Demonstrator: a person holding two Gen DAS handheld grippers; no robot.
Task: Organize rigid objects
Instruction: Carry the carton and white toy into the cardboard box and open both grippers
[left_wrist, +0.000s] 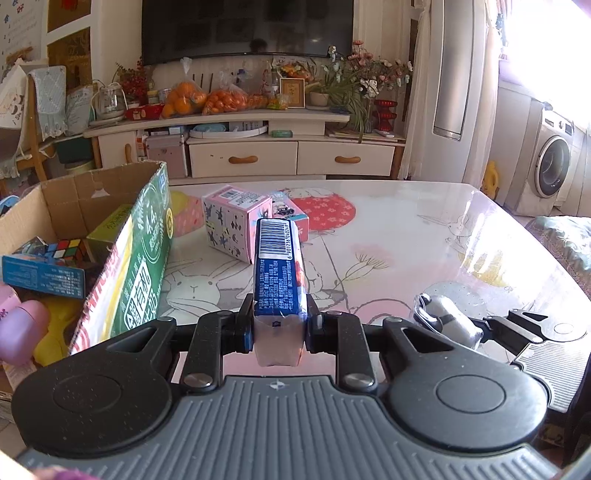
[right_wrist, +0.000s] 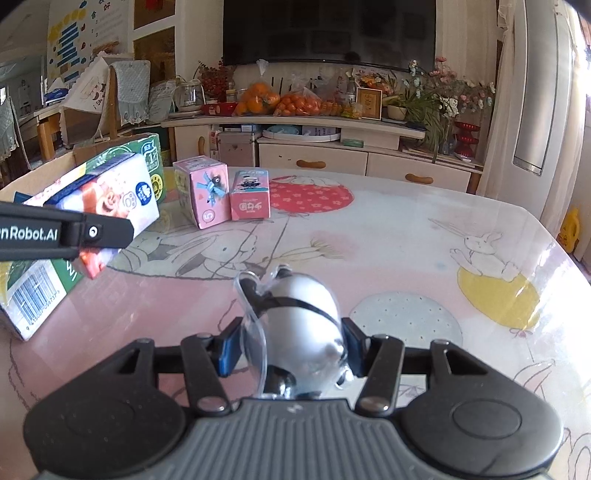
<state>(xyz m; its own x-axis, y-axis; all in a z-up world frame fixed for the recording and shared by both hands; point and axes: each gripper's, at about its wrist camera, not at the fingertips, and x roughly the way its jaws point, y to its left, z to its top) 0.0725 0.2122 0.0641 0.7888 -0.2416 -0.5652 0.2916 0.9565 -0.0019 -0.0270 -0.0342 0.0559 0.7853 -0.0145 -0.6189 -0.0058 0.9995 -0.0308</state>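
Left gripper (left_wrist: 279, 325) clamped across the near end of a long blue carton (left_wrist: 279, 266), barcoded face up, raised over the table (left_wrist: 424, 236) beside the cardboard box (left_wrist: 110, 236) at 9 o'clock. Right gripper (right_wrist: 291, 347) closed on a panda figure (right_wrist: 306, 325) in clear, crinkly wrap. Carton probably light and stiff, crushable if squeezed hard; best gripped on flat sides. Panda rounded, glossy, likely slippery. Two pink boxes (right_wrist: 207, 195) standing at 12 o'clock on the glossy printed cloth.

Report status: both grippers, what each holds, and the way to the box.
Left gripper shut on blue carton, above table. Right gripper shut on panda toy. Cardboard box open at left; nothing between.
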